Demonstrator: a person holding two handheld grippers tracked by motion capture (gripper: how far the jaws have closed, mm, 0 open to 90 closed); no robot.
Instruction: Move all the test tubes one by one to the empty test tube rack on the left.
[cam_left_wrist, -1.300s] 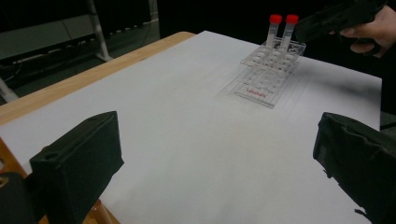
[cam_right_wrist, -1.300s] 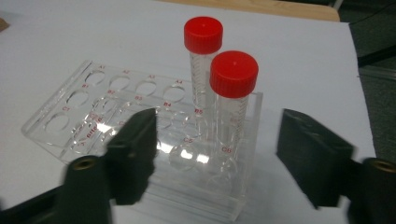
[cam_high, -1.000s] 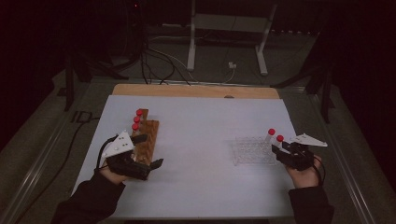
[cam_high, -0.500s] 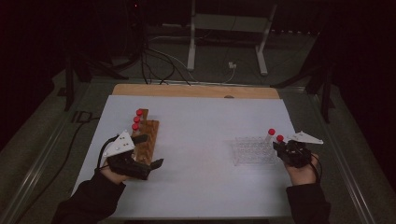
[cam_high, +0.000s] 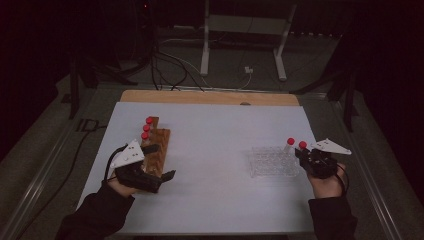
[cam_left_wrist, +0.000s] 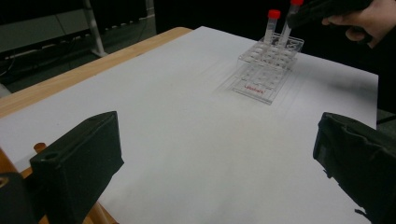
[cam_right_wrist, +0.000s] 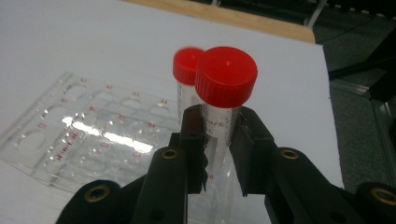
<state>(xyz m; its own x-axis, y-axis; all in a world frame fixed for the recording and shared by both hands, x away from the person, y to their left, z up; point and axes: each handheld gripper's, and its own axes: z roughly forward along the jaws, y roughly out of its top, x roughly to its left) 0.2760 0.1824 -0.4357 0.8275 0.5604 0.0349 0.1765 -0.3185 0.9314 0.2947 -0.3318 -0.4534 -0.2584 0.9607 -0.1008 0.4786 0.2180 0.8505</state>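
Clear glossy plastic for the tube (cam_right_wrist: 219, 135), with a smooth red plastic cap (cam_right_wrist: 226, 75) at centre frame. Transparent shiny plastic rack (cam_right_wrist: 88, 135) at lower left. Matt black plastic on the right gripper (cam_right_wrist: 218, 156), with brass-coloured metal inserts. Matt white table cover (cam_high: 220, 150); brown wooden block (cam_high: 156, 150) at left.
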